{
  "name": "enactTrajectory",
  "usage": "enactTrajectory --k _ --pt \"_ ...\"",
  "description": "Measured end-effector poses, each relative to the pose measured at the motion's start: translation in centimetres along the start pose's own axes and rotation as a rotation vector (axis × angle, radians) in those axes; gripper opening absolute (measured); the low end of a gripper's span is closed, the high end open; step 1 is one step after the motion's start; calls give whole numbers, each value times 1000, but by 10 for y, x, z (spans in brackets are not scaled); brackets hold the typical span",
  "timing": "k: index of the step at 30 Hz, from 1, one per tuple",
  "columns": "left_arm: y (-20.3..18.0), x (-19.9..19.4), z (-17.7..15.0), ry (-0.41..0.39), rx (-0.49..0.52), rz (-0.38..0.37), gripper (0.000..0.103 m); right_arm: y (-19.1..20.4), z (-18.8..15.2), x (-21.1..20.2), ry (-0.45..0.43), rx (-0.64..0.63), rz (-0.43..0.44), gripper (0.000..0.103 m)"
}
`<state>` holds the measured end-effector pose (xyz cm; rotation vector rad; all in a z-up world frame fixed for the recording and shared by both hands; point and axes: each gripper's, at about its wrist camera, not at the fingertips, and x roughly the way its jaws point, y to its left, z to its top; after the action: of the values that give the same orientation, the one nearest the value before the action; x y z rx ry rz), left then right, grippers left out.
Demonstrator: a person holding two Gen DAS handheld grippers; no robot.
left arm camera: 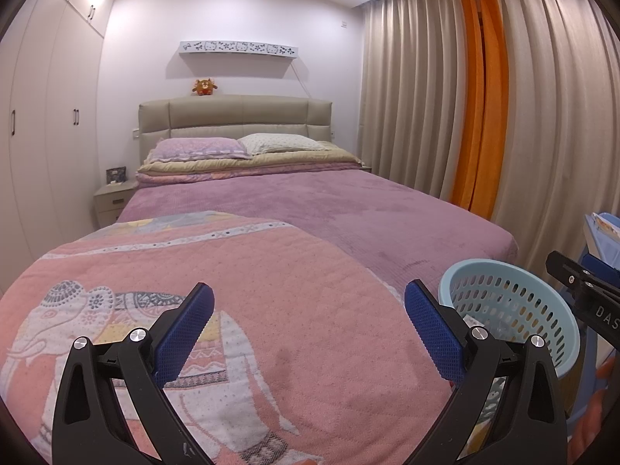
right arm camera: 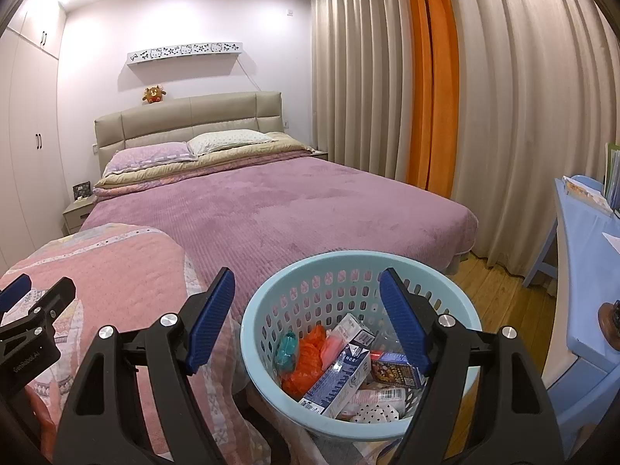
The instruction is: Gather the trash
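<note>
both tongs [left arm camera: 309, 298] [right arm camera: 307, 285] agape, basket [right arm camera: 271, 302] beside bed edge [right arm camera: 217, 294]

left claw [left arm camera: 309, 310]: spread wide | right claw [right arm camera: 307, 293]: spread wide

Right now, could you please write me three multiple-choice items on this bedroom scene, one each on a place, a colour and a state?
1. Where is the trash?
A. in the basket
B. on the purple bedspread
C. on the nightstand

2. What colour is the basket?
A. orange
B. light blue
C. beige

3. How do the two hand-held grippers stand?
A. both open, holding nothing
B. right shut on a carton
C. left shut on the blanket

Key:
1 A, cartons and wrappers lie inside the basket.
2 B, its rim and perforated wall are light blue.
3 A, the left hand-held gripper and right hand-held gripper have their jaws spread with nothing between.
</note>
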<state>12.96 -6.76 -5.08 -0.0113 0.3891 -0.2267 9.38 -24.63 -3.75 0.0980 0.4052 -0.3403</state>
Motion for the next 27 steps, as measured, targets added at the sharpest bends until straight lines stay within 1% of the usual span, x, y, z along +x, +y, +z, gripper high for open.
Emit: enactTrajectory --k 27 --pt "3 -2 -1 -1 5 3 95 -2 1 3 10 -1 -1 74"
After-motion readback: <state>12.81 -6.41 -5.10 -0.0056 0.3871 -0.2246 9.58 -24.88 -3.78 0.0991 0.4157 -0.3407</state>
